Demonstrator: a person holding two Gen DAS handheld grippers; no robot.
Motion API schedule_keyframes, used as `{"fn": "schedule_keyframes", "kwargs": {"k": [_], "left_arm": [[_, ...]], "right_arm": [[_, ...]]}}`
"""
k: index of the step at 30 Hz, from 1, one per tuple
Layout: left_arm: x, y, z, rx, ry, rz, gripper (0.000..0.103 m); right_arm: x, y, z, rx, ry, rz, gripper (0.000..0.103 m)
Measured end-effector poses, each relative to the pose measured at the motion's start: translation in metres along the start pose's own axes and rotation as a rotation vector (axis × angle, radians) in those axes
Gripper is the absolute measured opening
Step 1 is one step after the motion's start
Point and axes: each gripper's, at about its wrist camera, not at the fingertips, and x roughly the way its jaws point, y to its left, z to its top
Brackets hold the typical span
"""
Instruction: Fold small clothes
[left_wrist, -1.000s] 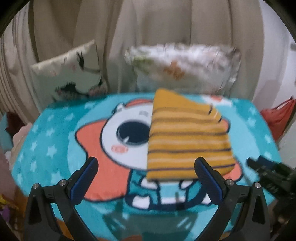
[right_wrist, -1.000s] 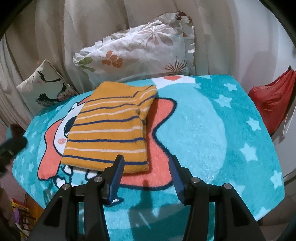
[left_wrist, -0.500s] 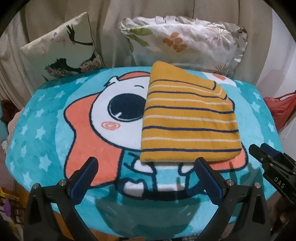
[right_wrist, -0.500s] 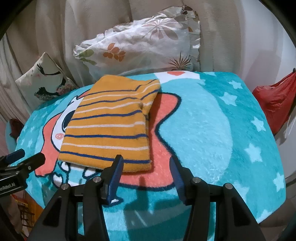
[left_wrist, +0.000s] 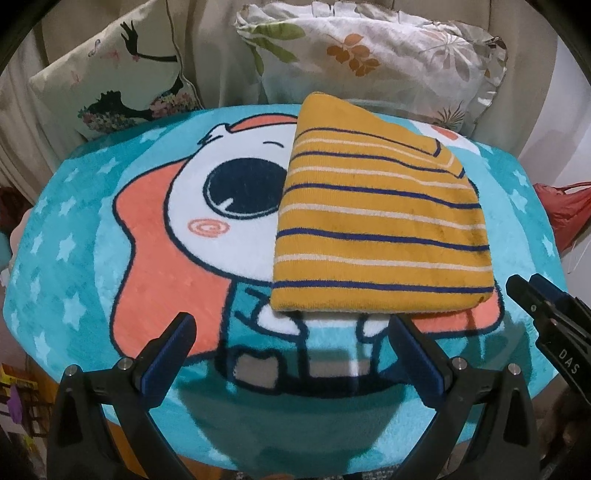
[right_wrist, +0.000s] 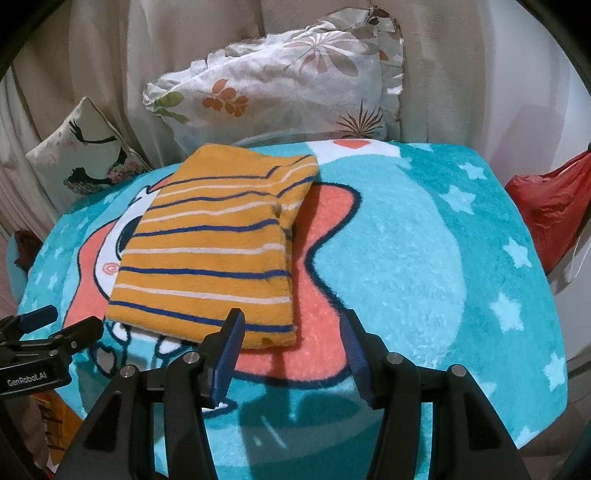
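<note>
Folded striped garment: lies on cartoon blanket, unmoved. Left gripper: spread, empty, lower and nearer than 1 second ago (garment looms larger). Right gripper: parted, empty, at the garment's near edge.

Both wrist cams sit at the near edge of the surface, angled steeply down and forward toward the pillows at the back. Left cam is left of the striped garment, right cam near its right corner. Shared: garment, teal cartoon blanket, both pillows; each sees the other hand-held gripper at frame edge.
</note>
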Motion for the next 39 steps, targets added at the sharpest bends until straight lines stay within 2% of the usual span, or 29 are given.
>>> {"fn": "schedule_keyframes", "kwargs": {"k": [7, 14, 20, 39], "left_arm": [[0.008, 0.002, 0.001, -0.011, 0.030, 0.013, 0.103], [0.005, -0.006, 0.002, 0.022, 0.017, 0.027, 0.103], [0.005, -0.007, 0.001, 0.022, 0.020, 0.031, 0.103], [0.002, -0.009, -0.003, 0.024, 0.019, 0.037, 0.103]], "right_arm": [[0.002, 0.007, 0.006, -0.064, 0.027, -0.141, 0.058], [-0.001, 0.015, 0.008, -0.146, 0.025, -0.253, 0.062], [-0.003, 0.018, 0.007, -0.181, 0.023, -0.284, 0.064], [-0.001, 0.006, 0.004, -0.153, 0.056, -0.313, 0.064]]}}
